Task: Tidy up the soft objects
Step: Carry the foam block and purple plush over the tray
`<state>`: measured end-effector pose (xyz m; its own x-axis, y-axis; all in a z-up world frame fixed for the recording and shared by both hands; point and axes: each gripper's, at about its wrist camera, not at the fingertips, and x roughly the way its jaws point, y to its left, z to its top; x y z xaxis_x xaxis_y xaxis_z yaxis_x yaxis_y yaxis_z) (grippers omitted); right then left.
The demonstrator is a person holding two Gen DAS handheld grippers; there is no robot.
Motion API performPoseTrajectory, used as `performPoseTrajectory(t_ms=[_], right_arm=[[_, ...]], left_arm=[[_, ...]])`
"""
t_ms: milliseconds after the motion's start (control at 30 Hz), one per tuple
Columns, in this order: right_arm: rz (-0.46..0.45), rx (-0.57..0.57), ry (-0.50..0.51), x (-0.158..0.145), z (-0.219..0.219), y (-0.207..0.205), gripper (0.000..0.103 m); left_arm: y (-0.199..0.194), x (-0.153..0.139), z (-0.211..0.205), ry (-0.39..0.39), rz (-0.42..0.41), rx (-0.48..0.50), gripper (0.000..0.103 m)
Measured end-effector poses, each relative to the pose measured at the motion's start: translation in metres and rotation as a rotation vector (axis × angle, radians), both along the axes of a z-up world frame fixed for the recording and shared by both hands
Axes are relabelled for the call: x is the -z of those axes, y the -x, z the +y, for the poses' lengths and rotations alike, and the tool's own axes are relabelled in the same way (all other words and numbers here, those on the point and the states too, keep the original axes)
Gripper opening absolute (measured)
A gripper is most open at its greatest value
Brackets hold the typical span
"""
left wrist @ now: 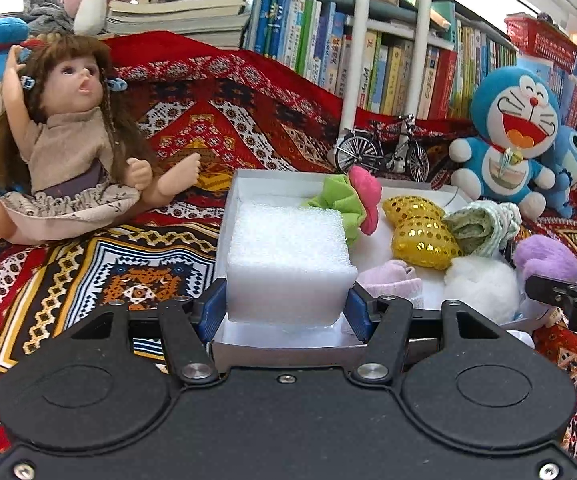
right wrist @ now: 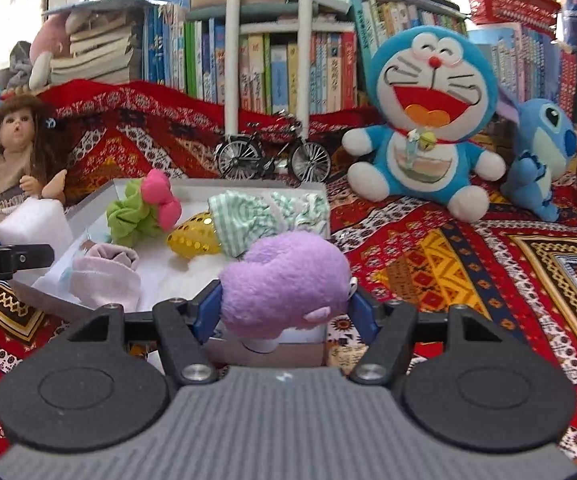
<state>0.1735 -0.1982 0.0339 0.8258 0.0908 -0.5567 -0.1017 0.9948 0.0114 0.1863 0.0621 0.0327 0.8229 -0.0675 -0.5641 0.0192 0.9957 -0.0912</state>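
Note:
My left gripper [left wrist: 286, 304] is shut on a white foam block [left wrist: 288, 256], held over the near left corner of a shallow white box [left wrist: 244, 184]. My right gripper [right wrist: 284, 304] is shut on a purple plush toy [right wrist: 284, 280], above the box's near right corner [right wrist: 308, 336]. Inside the box lie a green and pink scrunchie [left wrist: 344, 204], a gold sequin bow [left wrist: 420, 228], a green striped cloth [left wrist: 480, 224], a pale pink sock [right wrist: 104, 276] and a white fluffy piece [left wrist: 480, 284]. The right gripper's finger [left wrist: 548, 292] shows at the left wrist view's right edge.
A patterned red blanket [right wrist: 448, 272] covers the surface. A long-haired doll [left wrist: 68, 148] sits at the left, a metal toy bicycle [right wrist: 272, 156] behind the box, a blue cat plush [right wrist: 428, 120] and a blue alien plush [right wrist: 544, 148] at the right. Bookshelves [right wrist: 288, 64] line the back.

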Motion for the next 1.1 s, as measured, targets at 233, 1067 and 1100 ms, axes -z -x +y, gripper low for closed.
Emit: performPoseTrajectory(t_ms=[233, 1067, 1100], right_arm=[[0.009, -0.024, -0.027, 0.003, 0.007, -0.011, 0.069], [0.059, -0.019, -0.177, 0.009, 0.004, -0.044, 0.073], [0.061, -0.018, -0.178, 0.008, 0.003, -0.043, 0.078]], left_arm=[[-0.011, 0.006, -0.010, -0.004, 0.017, 0.013, 0.058], [-0.021, 0.013, -0.018, -0.042, 0.027, 0.000, 0.061], [-0.020, 0.012, -0.018, -0.042, 0.029, 0.001, 0.062]])
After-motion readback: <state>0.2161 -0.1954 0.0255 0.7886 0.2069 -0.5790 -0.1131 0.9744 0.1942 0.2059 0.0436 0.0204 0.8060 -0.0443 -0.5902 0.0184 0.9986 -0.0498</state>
